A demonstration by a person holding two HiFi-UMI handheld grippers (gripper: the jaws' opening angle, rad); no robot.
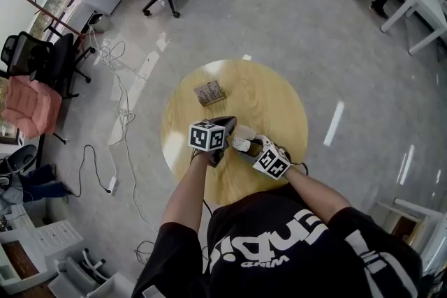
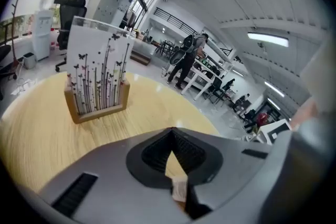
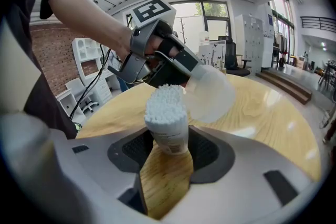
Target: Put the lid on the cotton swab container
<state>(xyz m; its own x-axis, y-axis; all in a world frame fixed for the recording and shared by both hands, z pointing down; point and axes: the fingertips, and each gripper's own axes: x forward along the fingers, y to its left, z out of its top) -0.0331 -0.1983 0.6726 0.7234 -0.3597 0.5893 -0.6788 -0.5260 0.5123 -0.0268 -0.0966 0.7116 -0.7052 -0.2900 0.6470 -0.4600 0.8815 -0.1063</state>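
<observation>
While the right tool [image 3: 168, 147] pinches the cylindrical swab container [image 3: 168, 126], the left tool [image 3: 181, 77] grips the frosted cup-shaped lid [image 3: 212, 93] beside its cotton tips [image 3: 165, 96], a mere pale sliver in its own view.

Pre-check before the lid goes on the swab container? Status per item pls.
1. Container clamped in the right gripper: ok, it sits between the jaws with the swabs up.
2. Lid held by the left gripper: ok.
3. Lid centred over the swabs: not ok, it sits beside them, tilted.
4. Lid's open end facing the swabs: cannot tell, the lid is translucent.
5. Swabs bundled, none sticking out sideways: ok.
6. Card stand out of the way on the table: ok.
</observation>
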